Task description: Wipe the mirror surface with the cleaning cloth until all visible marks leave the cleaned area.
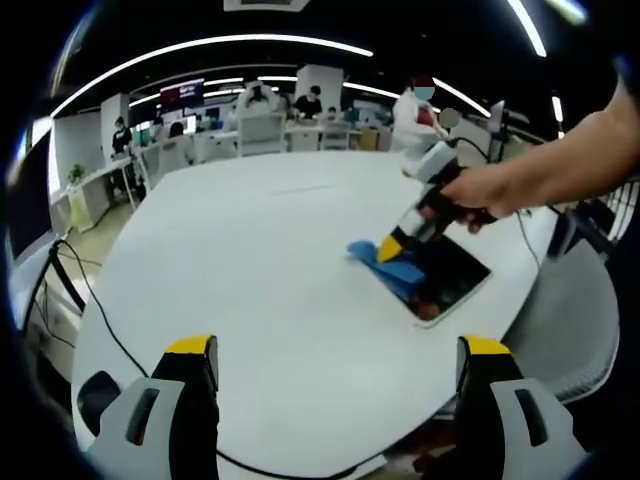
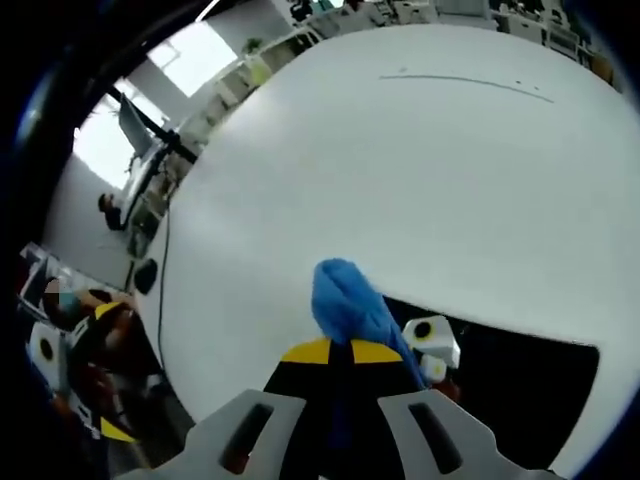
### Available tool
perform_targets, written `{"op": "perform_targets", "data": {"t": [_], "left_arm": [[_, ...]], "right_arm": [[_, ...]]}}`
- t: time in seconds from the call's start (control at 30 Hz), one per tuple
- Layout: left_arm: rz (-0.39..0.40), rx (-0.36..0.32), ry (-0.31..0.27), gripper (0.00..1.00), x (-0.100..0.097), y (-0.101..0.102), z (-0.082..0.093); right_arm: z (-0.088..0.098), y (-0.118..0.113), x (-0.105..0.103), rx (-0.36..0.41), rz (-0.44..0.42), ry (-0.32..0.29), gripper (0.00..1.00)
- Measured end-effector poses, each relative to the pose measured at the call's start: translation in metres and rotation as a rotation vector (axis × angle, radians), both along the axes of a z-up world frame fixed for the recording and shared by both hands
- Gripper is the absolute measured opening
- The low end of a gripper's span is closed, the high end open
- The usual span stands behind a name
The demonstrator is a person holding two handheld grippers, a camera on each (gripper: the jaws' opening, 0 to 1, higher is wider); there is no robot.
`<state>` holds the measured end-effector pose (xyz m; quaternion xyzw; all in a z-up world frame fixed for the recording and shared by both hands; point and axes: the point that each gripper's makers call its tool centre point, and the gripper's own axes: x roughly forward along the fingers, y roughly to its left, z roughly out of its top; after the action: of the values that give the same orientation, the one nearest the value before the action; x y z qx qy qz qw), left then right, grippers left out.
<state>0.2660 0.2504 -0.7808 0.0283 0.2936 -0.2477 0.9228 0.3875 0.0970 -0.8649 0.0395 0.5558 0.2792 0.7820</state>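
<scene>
The white table (image 1: 260, 260) spreads bare toward twelve o'clock, its rim curving at nine. The mirror (image 1: 450, 285) lies near the table's three o'clock edge. The right gripper (image 1: 392, 245) clamps the blue cloth (image 2: 350, 305) at the mirror's near edge. The left gripper (image 1: 335, 375) hovers with jaws spread, grasping nothing.

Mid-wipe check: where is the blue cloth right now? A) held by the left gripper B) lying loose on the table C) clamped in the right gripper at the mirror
C: the right gripper is shut on the blue cloth, pressing it at the mirror's edge.
</scene>
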Motion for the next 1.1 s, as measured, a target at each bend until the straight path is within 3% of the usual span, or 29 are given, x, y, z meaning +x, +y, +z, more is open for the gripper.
{"op": "perform_targets", "data": {"t": [0.57,1.1], "left_arm": [[-0.015,0.002,-0.004,0.99,-0.008,-0.006,0.001],[-0.029,0.014,-0.004,0.99,-0.012,-0.010,0.004]], "right_arm": [[-0.001,0.000,-0.037,-0.023,0.065,0.044,0.00],[0.000,-0.011,-0.037,-0.040,0.064,0.008,0.00]]}}
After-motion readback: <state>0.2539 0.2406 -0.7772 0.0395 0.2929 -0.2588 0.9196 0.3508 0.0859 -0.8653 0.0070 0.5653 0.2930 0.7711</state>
